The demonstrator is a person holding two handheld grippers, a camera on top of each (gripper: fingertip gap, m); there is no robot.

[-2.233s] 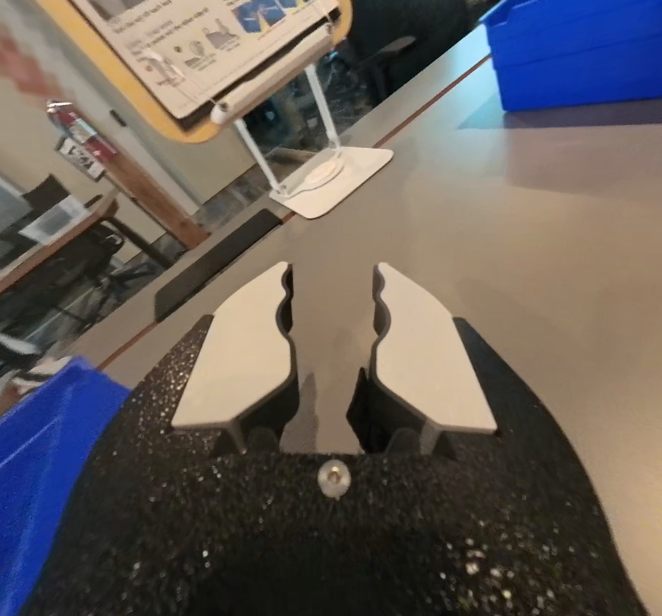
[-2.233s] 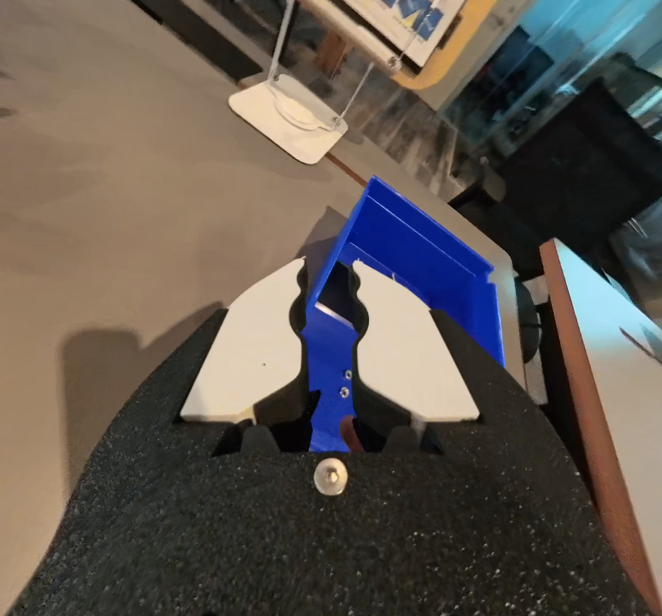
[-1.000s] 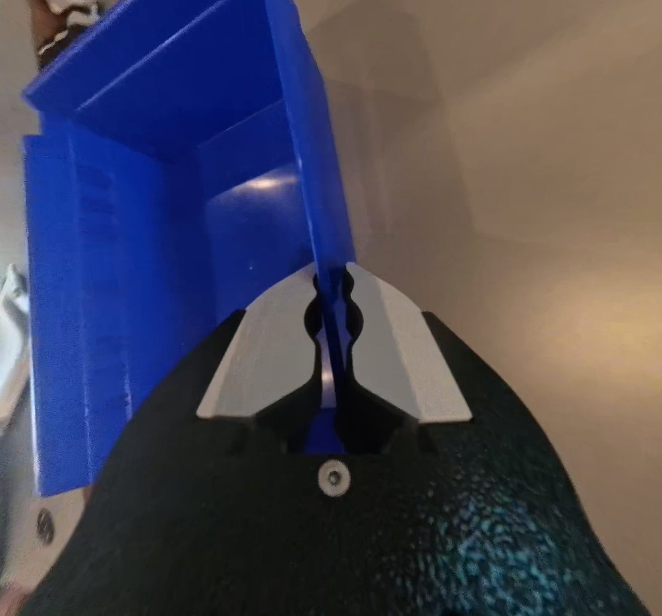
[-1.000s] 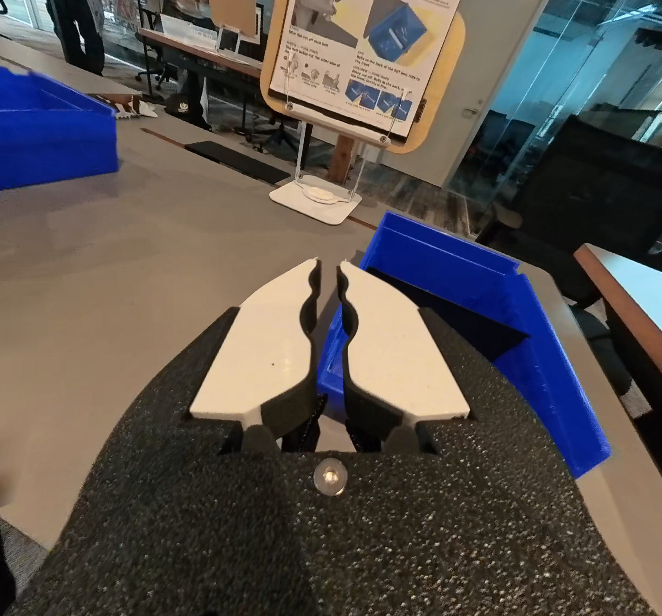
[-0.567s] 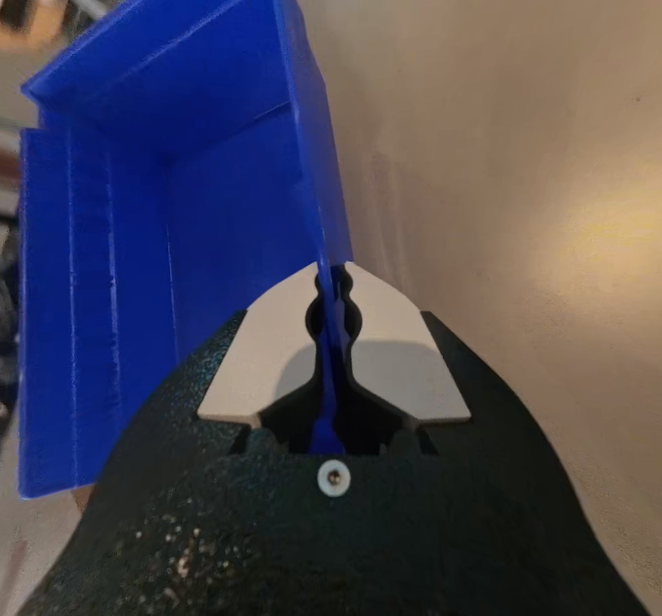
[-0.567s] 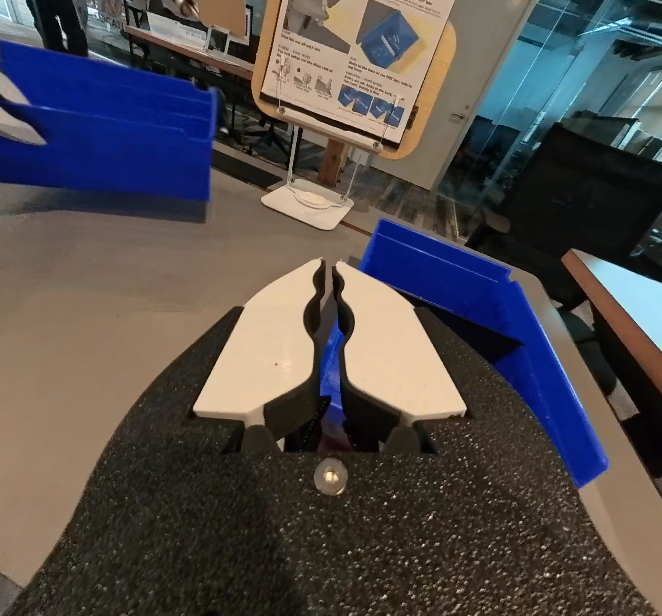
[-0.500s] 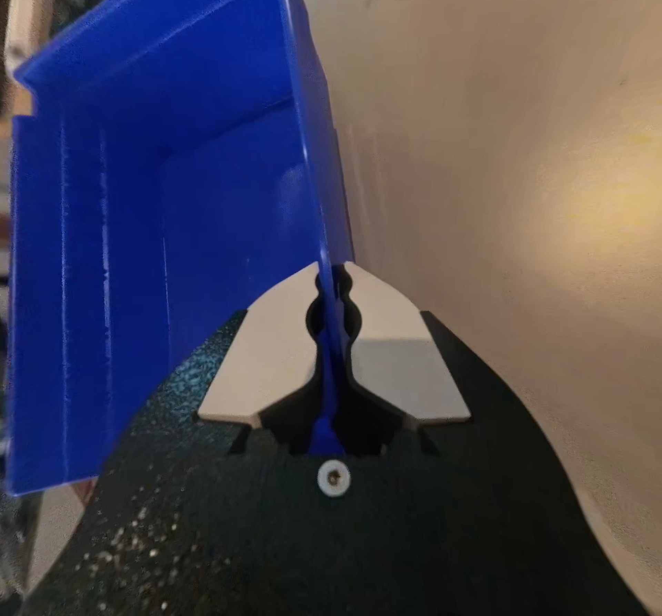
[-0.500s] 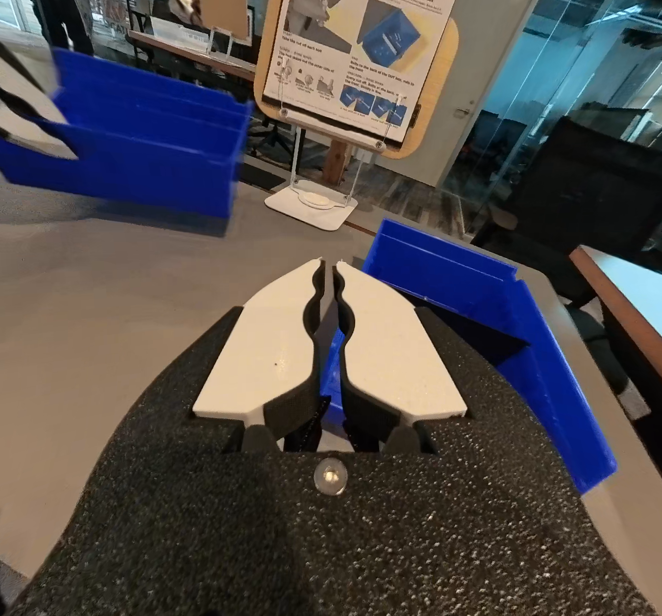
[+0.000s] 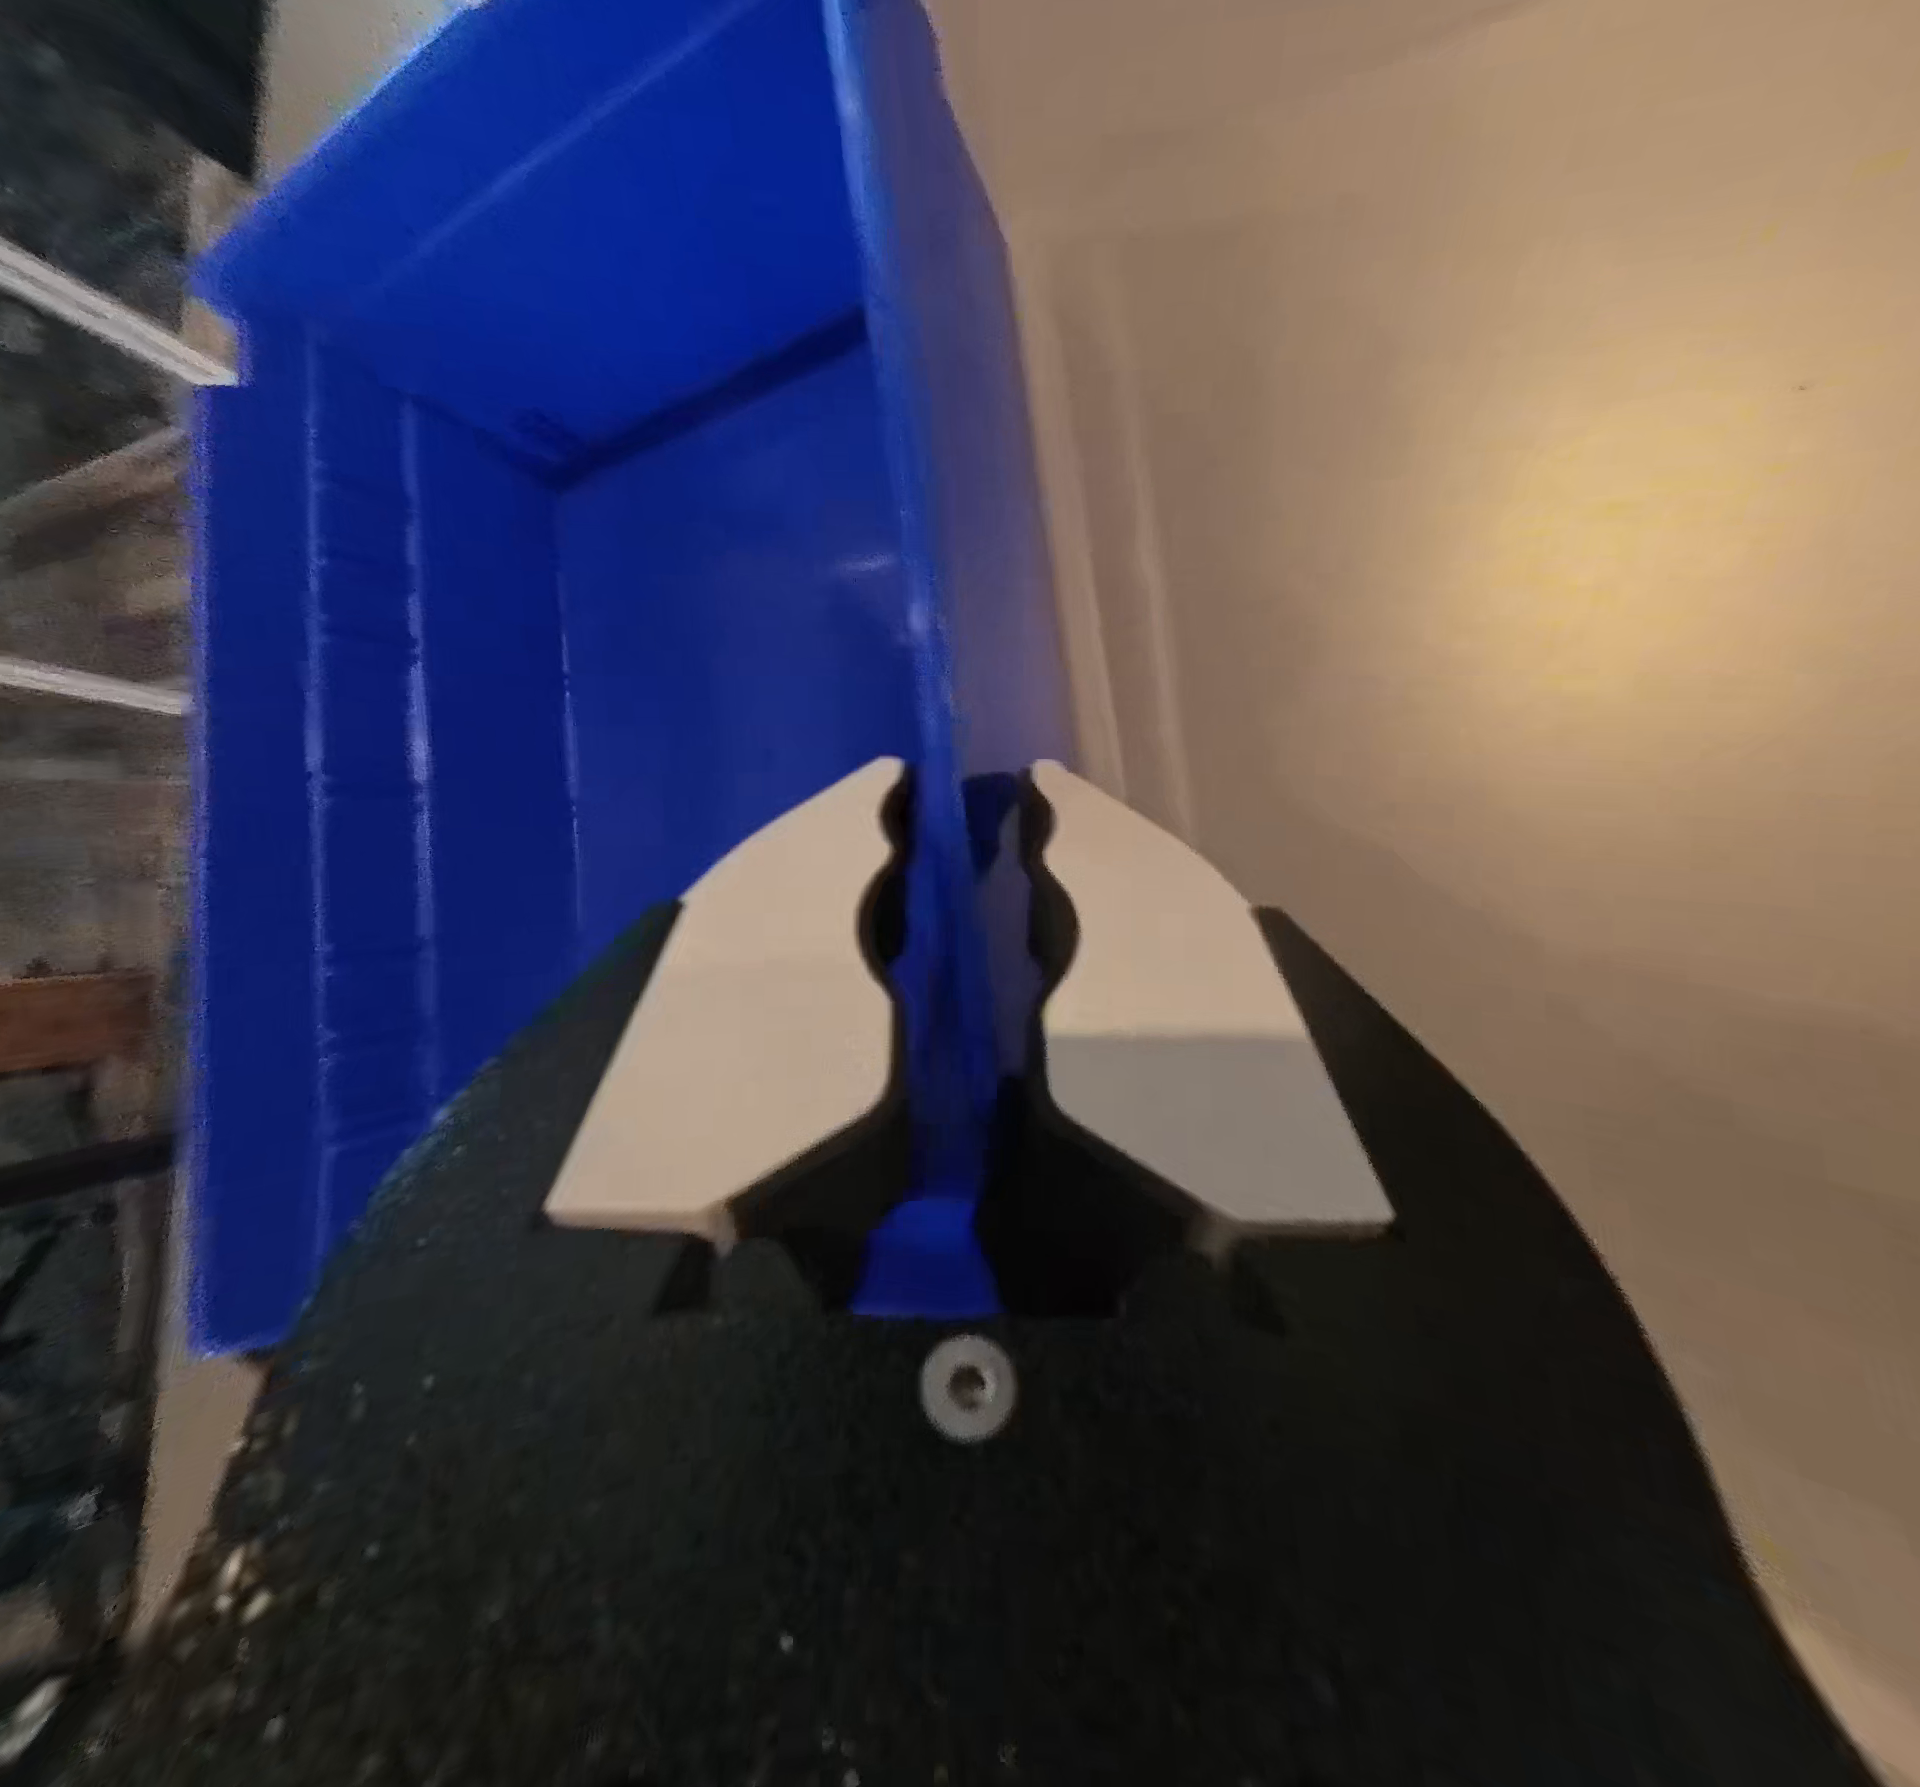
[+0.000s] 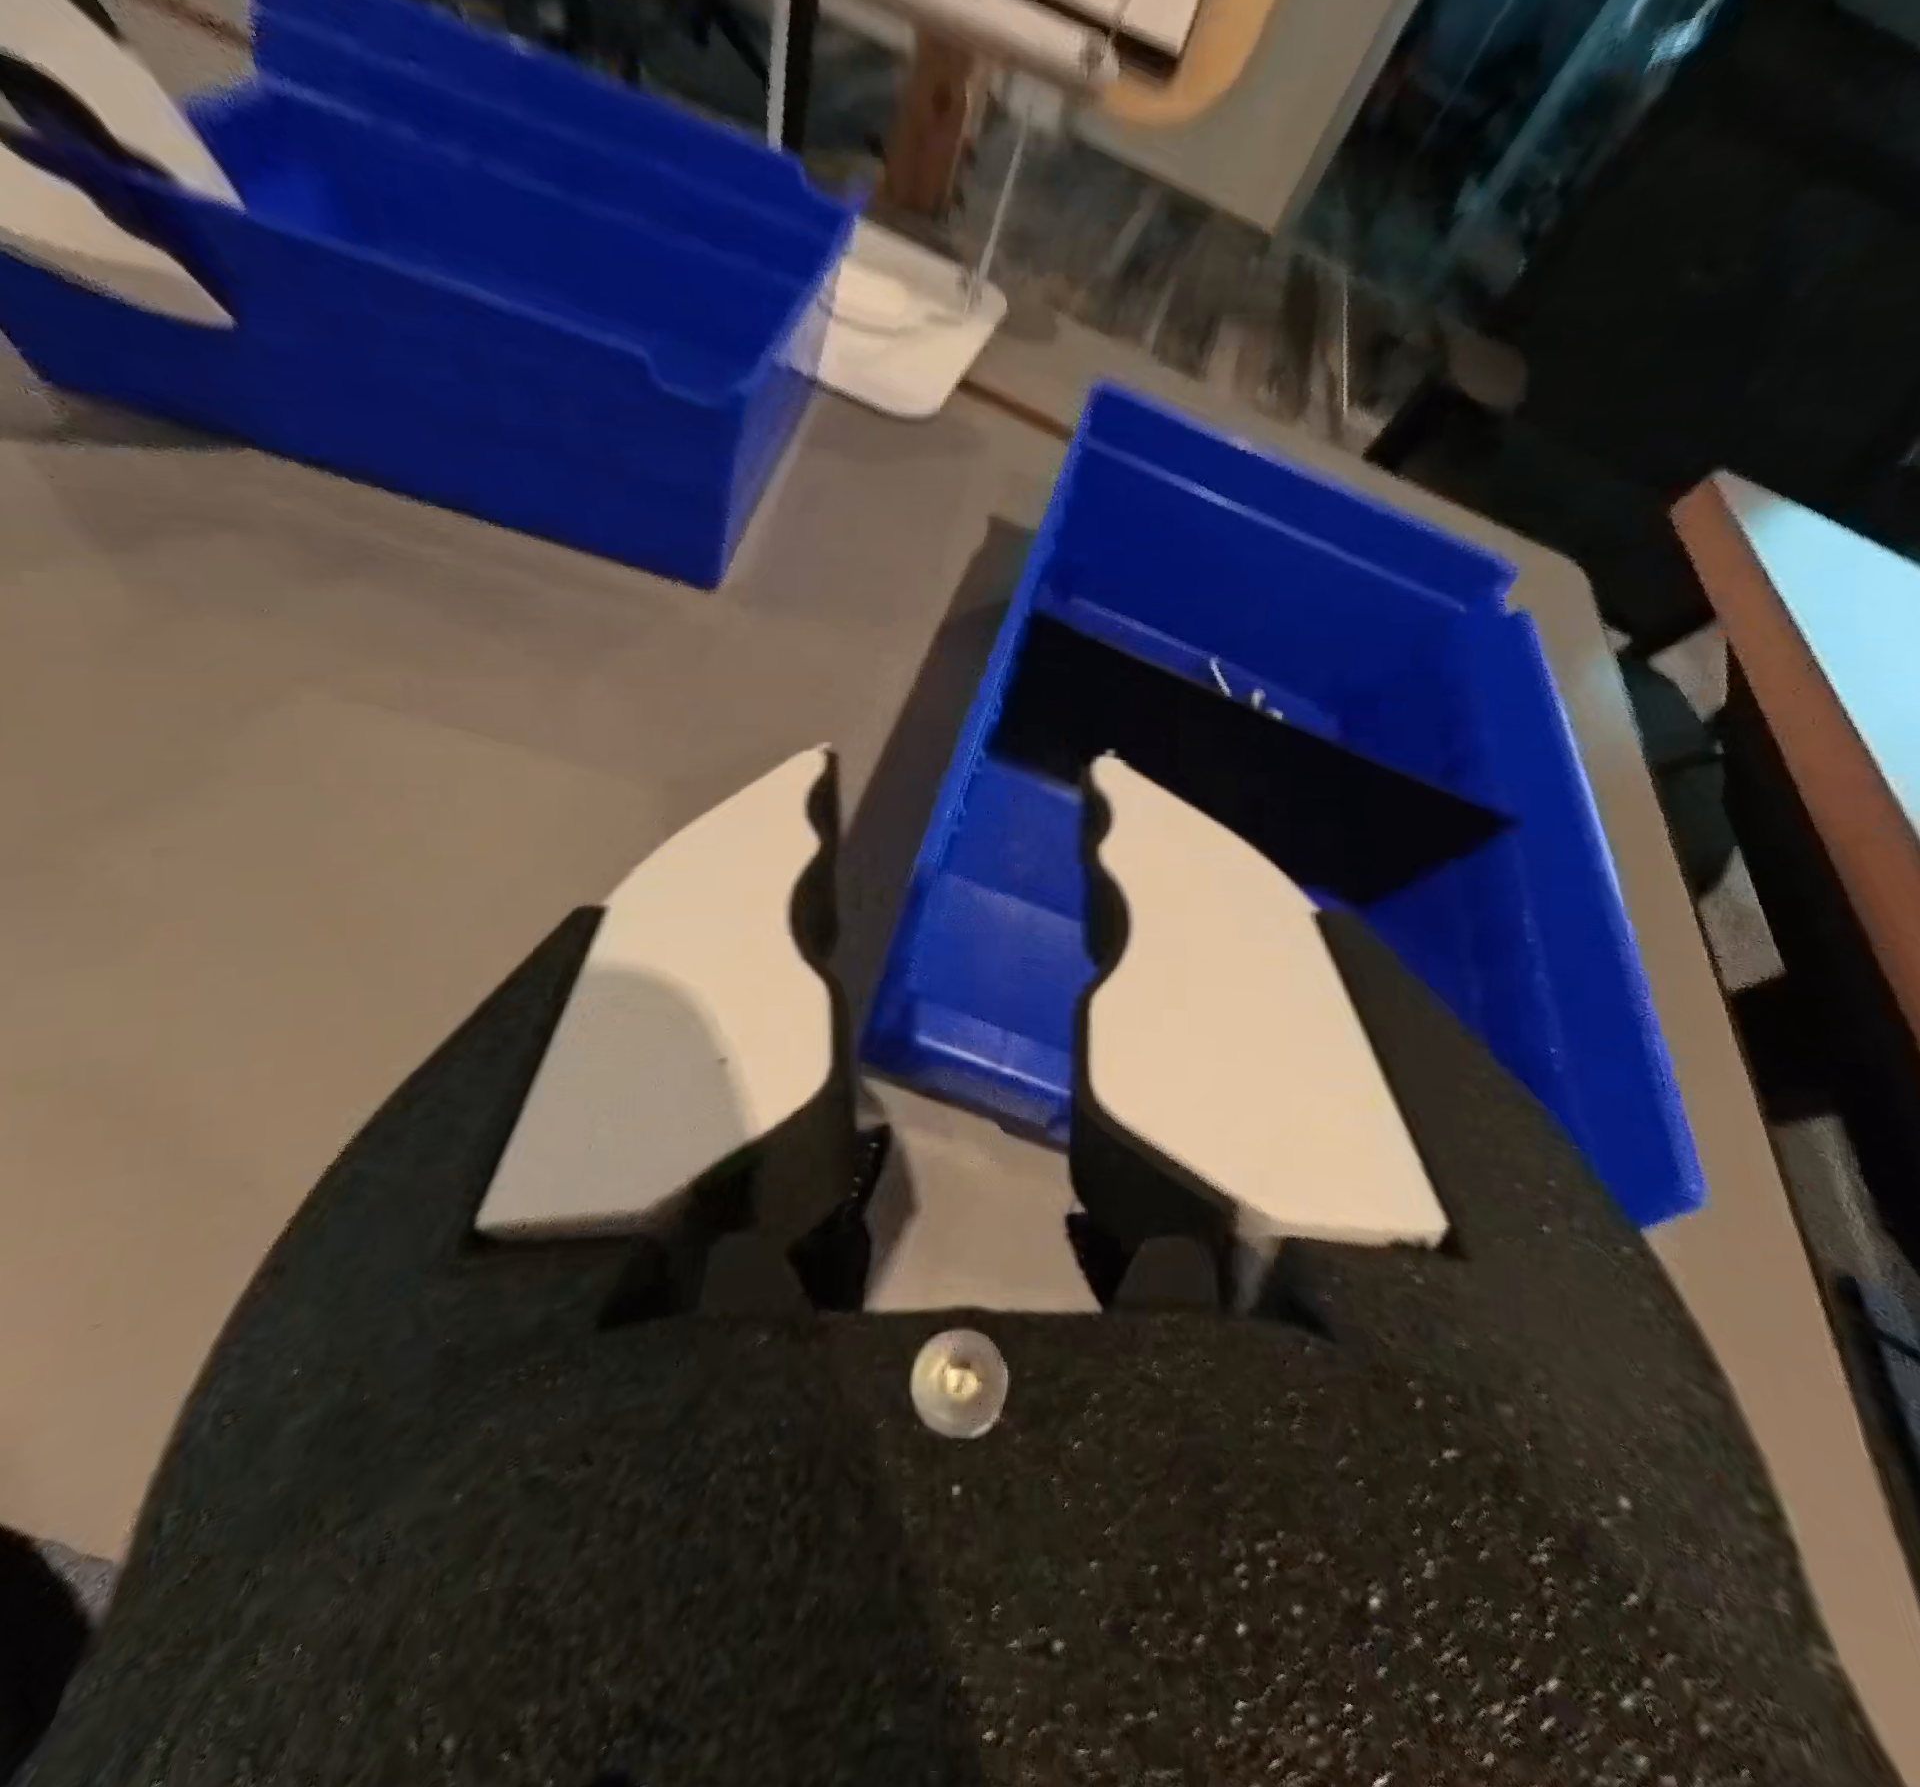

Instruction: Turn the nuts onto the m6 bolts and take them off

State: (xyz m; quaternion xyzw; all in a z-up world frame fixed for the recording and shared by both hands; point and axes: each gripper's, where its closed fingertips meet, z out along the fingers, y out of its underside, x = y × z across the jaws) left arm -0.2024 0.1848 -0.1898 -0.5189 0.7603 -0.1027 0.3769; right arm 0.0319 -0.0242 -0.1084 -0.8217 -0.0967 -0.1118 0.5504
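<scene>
My left gripper (image 9: 961, 781) is shut on the side wall of an empty blue bin (image 9: 436, 657) and holds it above the grey table. That bin (image 10: 499, 283) also shows at the upper left of the right wrist view, with the left gripper (image 10: 83, 179) on its left end. My right gripper (image 10: 961, 781) is open and empty over the near left edge of a second blue bin (image 10: 1455, 802). That bin has a black divider (image 10: 1226, 781), with small metal parts (image 10: 1242, 688) behind it. No nuts or bolts show clearly.
The grey table (image 10: 312, 698) runs to an edge at the right. A white-based sign stand (image 10: 914, 335) is behind the bins. A second table (image 10: 1818, 677) stands at the far right. There is about 35 cm between the tips of the two grippers.
The left gripper has carried its blue bin rightward toward the second bin. The right gripper has opened and tipped down over the second bin.
</scene>
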